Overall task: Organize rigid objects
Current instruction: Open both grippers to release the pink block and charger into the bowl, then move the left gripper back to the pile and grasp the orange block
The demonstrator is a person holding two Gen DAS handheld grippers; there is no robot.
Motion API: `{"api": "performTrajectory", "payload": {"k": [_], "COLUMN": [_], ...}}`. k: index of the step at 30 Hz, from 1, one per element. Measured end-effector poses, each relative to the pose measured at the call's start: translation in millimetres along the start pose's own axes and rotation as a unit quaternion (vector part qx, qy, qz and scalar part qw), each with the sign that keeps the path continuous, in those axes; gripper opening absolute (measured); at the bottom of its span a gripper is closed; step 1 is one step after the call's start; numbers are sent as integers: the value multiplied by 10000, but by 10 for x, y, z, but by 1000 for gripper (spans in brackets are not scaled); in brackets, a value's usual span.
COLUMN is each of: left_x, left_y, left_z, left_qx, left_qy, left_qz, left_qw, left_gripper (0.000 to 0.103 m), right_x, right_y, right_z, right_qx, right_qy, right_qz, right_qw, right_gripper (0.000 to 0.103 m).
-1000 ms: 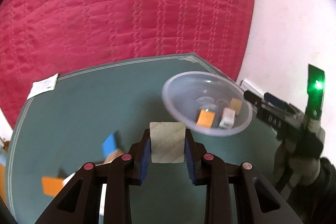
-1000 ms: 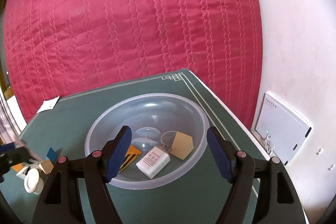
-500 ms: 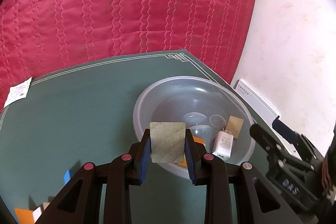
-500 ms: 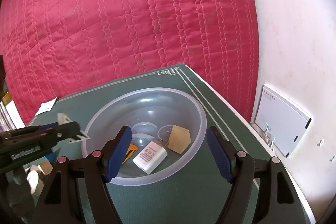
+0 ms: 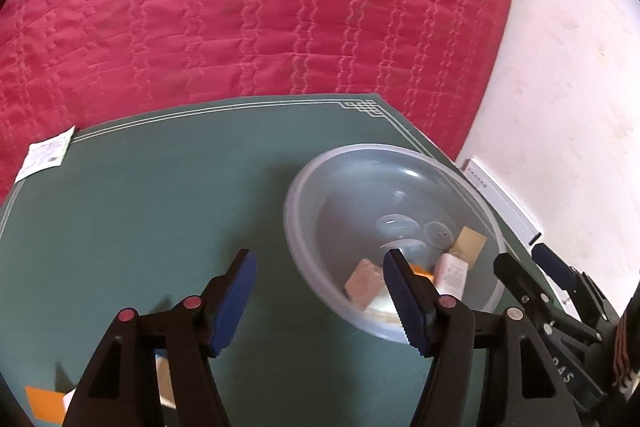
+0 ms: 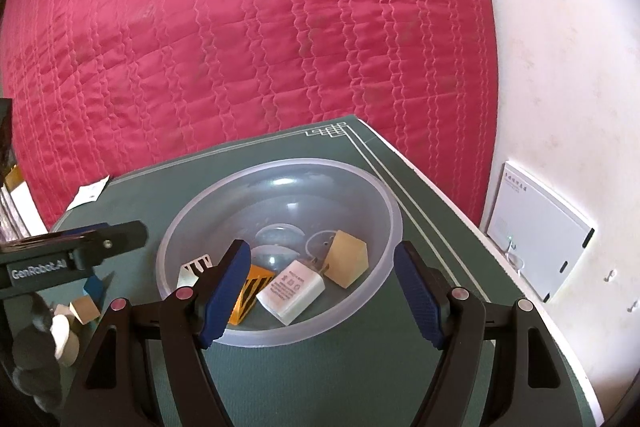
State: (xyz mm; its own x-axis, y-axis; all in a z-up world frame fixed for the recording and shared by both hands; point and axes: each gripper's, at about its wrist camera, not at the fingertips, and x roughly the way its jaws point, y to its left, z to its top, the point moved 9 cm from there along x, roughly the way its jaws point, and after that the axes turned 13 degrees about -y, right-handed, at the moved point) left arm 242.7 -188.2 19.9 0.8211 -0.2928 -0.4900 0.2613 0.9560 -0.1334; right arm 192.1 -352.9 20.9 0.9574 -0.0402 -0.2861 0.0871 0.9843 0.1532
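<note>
While the left claw [image 5: 318,301] opens, loose blocks [image 6: 84,309] flank the bowl [image 6: 384,203].

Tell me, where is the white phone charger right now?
In the right wrist view the white charger lies inside the clear bowl, between a striped orange block and a wooden block.

The scene is viewed from two wrist cameras, each angled downward and set close over a green mat [image 5: 152,227]. A clear bowl [image 6: 384,203] (near both lenses) and a red quilt [image 6: 240,27] are shared.
</note>
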Motion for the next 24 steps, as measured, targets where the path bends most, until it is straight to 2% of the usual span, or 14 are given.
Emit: {"api": "performTrajectory", "payload": {"k": [10,16,24], "left_x": [-298,-580,-1002], "left_y": [345,713,1299], "left_z": [-96,-187,-360], "left_qx": [29,-114,-386], "left_qy": [-113,-203,-251], "left_qz": [433,784,1387], "left_qw": [9990,9966,9893], "left_gripper": [72,72,72], "right_x": [-2,-14,-20], "right_y": [35,47,63], "right_z": [-10,-11,-11], "right_qx": [-67,-93,-117], "right_qy": [-35,-64,-74], "right_qz": [35,33,28], "right_qw": [10000,9999,9999], "right_gripper": [75,75,75]}}
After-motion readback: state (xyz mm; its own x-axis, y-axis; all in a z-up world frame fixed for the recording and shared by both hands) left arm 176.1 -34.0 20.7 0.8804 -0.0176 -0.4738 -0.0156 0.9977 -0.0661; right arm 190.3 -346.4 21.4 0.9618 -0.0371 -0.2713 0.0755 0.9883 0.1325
